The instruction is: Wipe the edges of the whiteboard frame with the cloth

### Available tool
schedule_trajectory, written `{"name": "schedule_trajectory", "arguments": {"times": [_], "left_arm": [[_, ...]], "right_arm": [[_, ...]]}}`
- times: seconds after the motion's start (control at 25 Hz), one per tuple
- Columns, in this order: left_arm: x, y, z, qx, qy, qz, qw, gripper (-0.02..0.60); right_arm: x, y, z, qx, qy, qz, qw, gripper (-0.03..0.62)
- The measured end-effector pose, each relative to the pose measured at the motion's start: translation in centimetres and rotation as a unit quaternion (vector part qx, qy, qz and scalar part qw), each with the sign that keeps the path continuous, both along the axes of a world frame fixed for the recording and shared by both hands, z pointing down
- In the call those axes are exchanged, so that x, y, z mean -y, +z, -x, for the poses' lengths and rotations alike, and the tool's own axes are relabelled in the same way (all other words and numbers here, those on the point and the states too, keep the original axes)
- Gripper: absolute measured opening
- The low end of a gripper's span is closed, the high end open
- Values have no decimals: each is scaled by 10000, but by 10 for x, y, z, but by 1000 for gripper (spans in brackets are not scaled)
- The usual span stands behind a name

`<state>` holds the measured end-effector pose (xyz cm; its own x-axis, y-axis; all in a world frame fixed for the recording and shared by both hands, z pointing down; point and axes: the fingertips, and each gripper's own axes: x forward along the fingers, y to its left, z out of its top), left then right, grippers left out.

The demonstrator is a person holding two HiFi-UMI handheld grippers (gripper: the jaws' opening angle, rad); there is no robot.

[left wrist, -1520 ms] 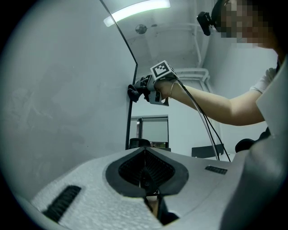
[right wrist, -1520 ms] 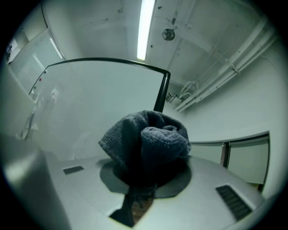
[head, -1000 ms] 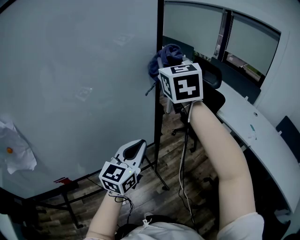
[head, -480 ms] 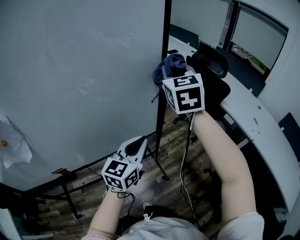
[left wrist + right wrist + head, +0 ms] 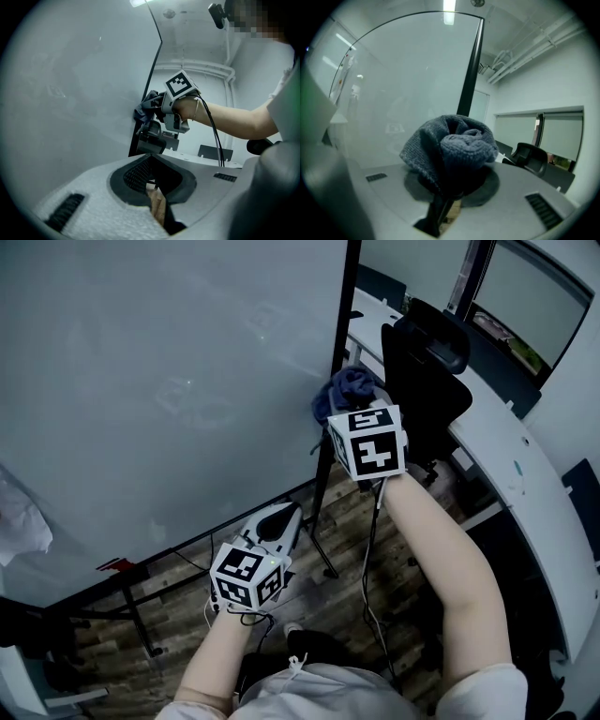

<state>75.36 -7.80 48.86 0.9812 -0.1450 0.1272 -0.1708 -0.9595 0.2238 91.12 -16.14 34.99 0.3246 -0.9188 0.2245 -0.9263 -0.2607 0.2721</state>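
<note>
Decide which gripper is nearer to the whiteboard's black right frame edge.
Right. The right gripper holds the cloth against that frame edge; the left gripper hangs lower down and to its left, apart from it.

The right arm [image 5: 441, 559] reaches forward and up, and the right gripper [image 5: 352, 407] has its jaws clamped on a bunched cloth [image 5: 349, 387]. The left gripper [image 5: 275, 524] hangs lower, jaws together and empty.

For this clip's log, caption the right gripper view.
Right gripper clamps a bunched blue-grey cloth in front of the dark whiteboard frame.
</note>
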Motion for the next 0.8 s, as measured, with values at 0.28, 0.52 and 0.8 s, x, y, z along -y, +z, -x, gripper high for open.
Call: {"name": "schedule_trajectory", "arguments": {"times": [0.28,0.52,0.8], "left_arm": [[0,33,9,253,2,196,9995,20],[1,59,13,318,-28,407,9987,20],[5,97,23,464,-149,704,9963,20]], "right_arm": [[-1,41,1,49,87,58,9999,69],[0,97,0,343,115,399,9985,69],[-2,158,-3,270,45,567,9980,69]]}}
